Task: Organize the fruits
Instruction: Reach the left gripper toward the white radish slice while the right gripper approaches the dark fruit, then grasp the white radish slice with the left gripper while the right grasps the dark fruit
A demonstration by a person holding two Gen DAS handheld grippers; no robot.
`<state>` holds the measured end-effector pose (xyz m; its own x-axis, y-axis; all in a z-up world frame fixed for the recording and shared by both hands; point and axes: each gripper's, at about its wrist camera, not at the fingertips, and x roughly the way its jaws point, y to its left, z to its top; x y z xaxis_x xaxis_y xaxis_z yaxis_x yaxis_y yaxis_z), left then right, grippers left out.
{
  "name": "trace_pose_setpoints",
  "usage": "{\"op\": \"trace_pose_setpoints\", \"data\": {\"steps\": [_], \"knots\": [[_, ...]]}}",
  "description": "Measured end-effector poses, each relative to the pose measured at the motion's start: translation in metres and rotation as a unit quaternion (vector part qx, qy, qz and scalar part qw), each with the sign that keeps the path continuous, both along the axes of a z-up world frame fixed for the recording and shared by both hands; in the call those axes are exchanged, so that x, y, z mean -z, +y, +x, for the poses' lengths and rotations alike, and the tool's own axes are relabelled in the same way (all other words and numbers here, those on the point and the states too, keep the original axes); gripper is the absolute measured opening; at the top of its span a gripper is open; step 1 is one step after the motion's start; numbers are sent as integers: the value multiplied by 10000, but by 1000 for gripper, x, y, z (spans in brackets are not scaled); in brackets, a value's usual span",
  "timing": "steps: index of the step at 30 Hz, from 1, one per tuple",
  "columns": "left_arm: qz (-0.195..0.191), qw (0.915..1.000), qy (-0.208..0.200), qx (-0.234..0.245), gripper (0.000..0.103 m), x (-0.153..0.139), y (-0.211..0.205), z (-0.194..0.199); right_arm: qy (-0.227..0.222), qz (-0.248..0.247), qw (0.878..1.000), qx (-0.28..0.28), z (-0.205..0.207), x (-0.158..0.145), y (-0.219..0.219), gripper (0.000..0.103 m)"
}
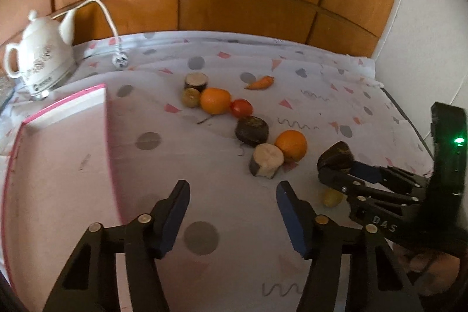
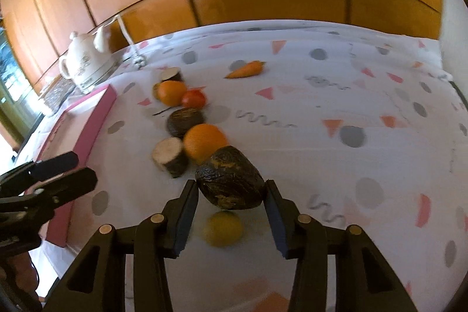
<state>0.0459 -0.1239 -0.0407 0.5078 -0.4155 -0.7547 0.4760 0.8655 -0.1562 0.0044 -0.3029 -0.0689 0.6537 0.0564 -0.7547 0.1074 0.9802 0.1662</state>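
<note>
Right gripper (image 2: 231, 192), lower centre, pinches a dark wrinkled fruit (image 2: 229, 179) lifted above the patterned cloth (image 2: 321, 151). Left gripper (image 1: 232, 214) hangs spread and empty near the pink tray (image 1: 58, 165) at left. Risk: the rounded fruit may slip from the flat pads onto the yellow fruit (image 2: 223, 228) below.

Glossy wood panels (image 1: 248, 10); matt cloth (image 1: 321, 113).

Patterned tablecloth (image 1: 222, 195), oranges (image 1: 215, 100), tomato (image 1: 241, 107), carrot (image 1: 261, 82), pink tray (image 1: 58, 165), kettle (image 1: 38, 57), possibly lemon (image 2: 223, 228)
</note>
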Motion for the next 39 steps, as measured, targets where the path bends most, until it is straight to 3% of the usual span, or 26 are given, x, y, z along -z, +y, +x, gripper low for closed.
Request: {"op": "trace_pose_setpoints", "data": {"steps": [11, 16, 18, 19, 39], "knots": [[252, 9990, 10, 365, 61, 21, -46, 16, 161, -199, 9995, 202, 0, 7, -11, 46], [324, 9990, 35, 319, 46, 30, -58, 27, 149, -172, 9996, 148, 0, 8, -13, 46], [235, 9991, 104, 335, 34, 34, -58, 29, 140, -157, 9997, 151, 1, 8, -13, 46], [201, 9992, 130, 323, 34, 35, -58, 28, 136, -155, 9997, 153, 1, 8, -13, 46], [161, 9981, -285, -530, 34, -3, 12, 0, 88, -236, 9990, -367, -1, 4, 24, 46]]}}
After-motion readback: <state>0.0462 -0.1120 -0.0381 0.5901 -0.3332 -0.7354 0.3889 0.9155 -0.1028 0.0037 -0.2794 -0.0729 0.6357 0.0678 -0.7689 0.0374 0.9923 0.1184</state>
